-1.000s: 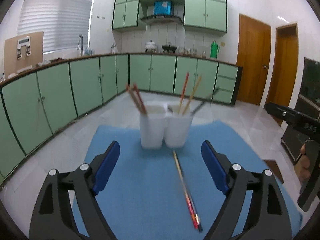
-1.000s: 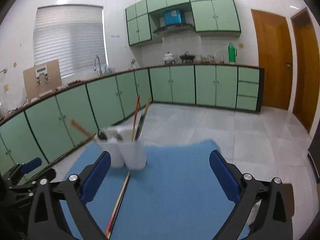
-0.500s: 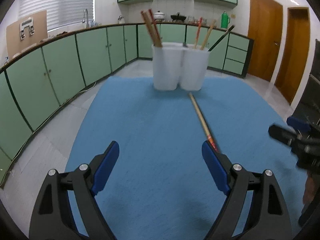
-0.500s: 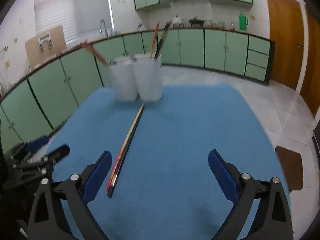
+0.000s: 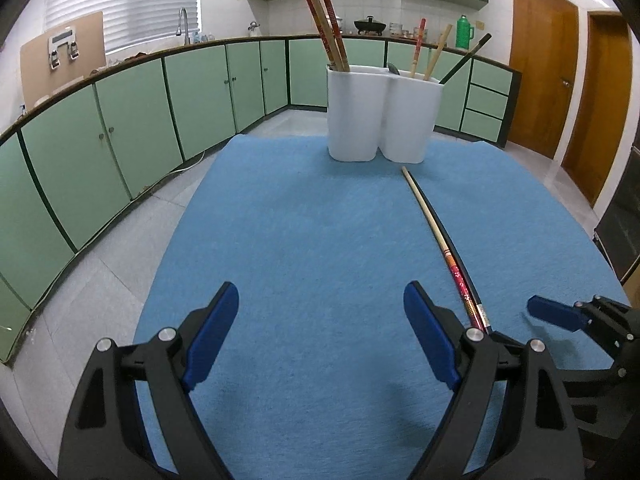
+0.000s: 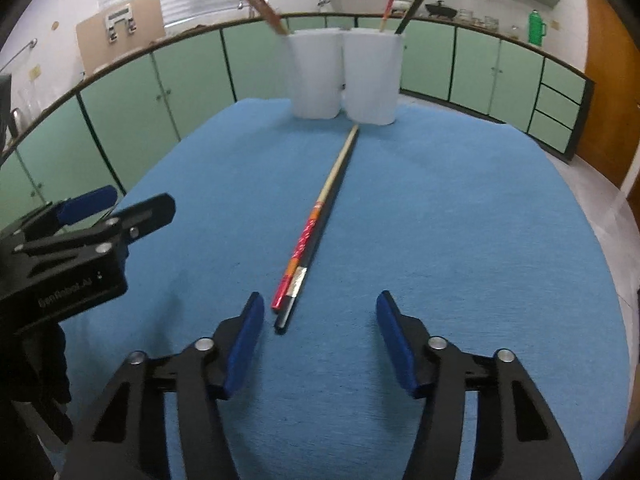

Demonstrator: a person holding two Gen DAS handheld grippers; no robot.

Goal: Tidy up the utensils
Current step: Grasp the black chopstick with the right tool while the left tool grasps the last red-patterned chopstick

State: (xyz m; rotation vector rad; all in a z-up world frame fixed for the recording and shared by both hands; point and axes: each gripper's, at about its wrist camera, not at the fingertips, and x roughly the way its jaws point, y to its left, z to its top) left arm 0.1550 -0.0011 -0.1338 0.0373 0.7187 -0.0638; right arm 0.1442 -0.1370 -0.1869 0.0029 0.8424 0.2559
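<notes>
Right fingers (image 6: 245, 345): blue pads apart, nothing between them; the jaws have just been closing, and a gap remains.
Right gripper (image 6: 320, 334): low over the mat, pointing at the near ends of the chopsticks, which lie just ahead of its left pad and do not touch it.
Left fingers (image 5: 210, 334): blue pads wide apart, only bare mat between them.
Left gripper (image 5: 322, 330): low over the mat, to the left of the right gripper; the chopsticks' near ends lie just outside its right finger.
Chopsticks (image 6: 320, 216): a loose pair lying side by side on the mat, one pale with a red patterned end, one dark; they run from just ahead of the right pads away to the foot of the holder.
Holder (image 6: 344, 76): white, two compartments joined, upright at the far end of the mat, straight ahead of both grippers.
Holder contents: two reddish chopsticks (image 5: 330, 34) lean in the left compartment; red, pale and dark sticks lean in the right one.
Mat (image 5: 304, 216): blue, under everything named.
Beyond: green cabinets (image 5: 132, 132) along the wall, wooden doors (image 5: 542, 64) to the right.
</notes>
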